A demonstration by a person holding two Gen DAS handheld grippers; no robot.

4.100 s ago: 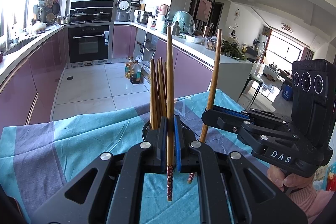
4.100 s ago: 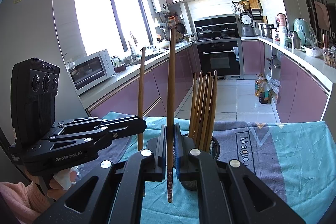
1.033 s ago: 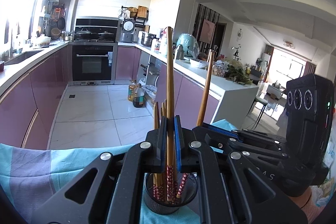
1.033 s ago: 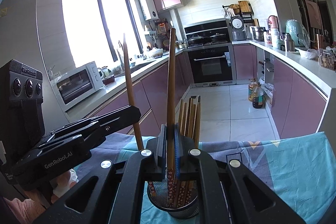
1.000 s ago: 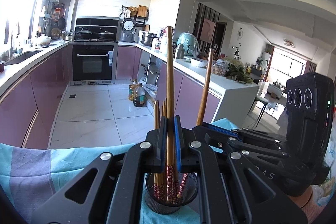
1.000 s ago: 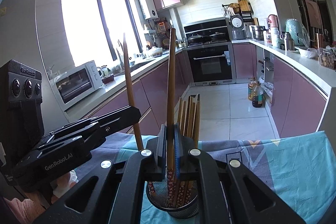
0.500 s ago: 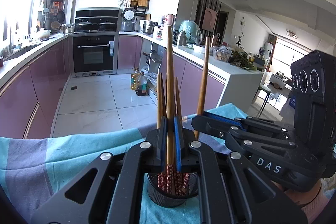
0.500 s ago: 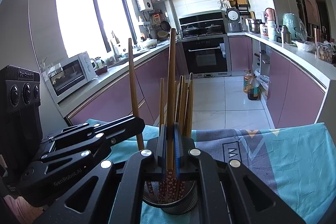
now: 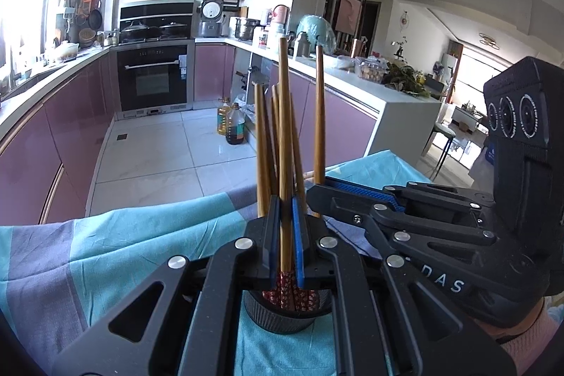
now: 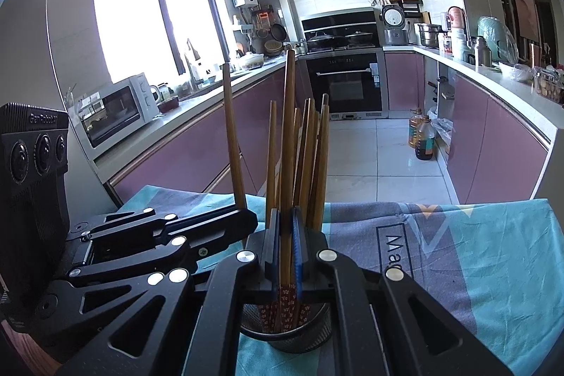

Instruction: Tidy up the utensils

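Observation:
A dark mesh utensil cup (image 9: 282, 318) (image 10: 287, 335) stands on the table with several brown chopsticks upright in it. My left gripper (image 9: 285, 236) is shut on one chopstick (image 9: 283, 129), its red patterned end down inside the cup. My right gripper (image 10: 285, 249) is shut on another chopstick (image 10: 289, 136), also lowered into the cup. Each gripper shows in the other's view, the right one (image 9: 319, 191) with its chopstick (image 9: 319, 115), the left one (image 10: 246, 217) with its chopstick (image 10: 232, 143). The two grippers stand close together over the cup.
A teal and purple cloth (image 9: 116, 242) (image 10: 476, 242) covers the table. Beyond the table edge lie the kitchen floor, purple cabinets, an oven (image 10: 345, 83) and oil bottles (image 9: 232, 125). A microwave (image 10: 116, 108) stands on the left counter.
Both grippers have moved over the cup and come down, so the held chopsticks' patterned ends now sit deeper among the others in the cup. Both stay shut.

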